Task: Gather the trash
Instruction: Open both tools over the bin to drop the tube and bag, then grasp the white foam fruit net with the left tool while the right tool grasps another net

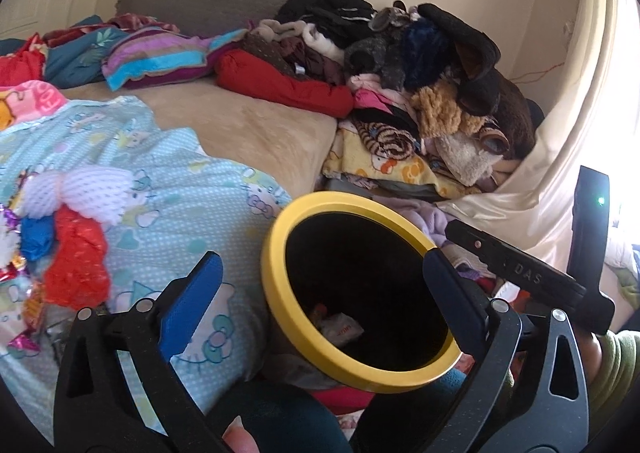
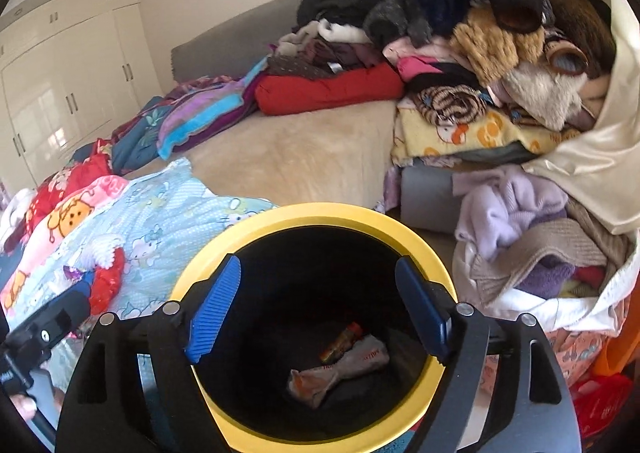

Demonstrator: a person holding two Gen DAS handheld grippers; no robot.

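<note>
A black bin with a yellow rim (image 1: 276, 285) (image 2: 320, 215) stands beside the bed. Inside it lie a white wrapper (image 2: 340, 371) (image 1: 340, 329) and a small orange wrapper (image 2: 344, 339). My right gripper (image 2: 320, 313) is open and empty, directly over the bin mouth. My left gripper (image 1: 324, 293) is open and empty, its right finger over the bin rim, its left finger over the blue blanket. A pile of trash lies on the blanket at the left: white foam net (image 1: 80, 189), red wrapper (image 1: 78, 257) (image 2: 106, 281), blue piece (image 1: 36, 237), shiny foil bits (image 1: 10, 253).
A light blue cartoon blanket (image 1: 168, 193) (image 2: 168, 213) covers the near bed. A big heap of clothes (image 1: 420, 65) (image 2: 460, 33) fills the far right. Loose clothes (image 2: 532, 237) lie right of the bin. White wardrobes (image 2: 60, 85) stand at the left.
</note>
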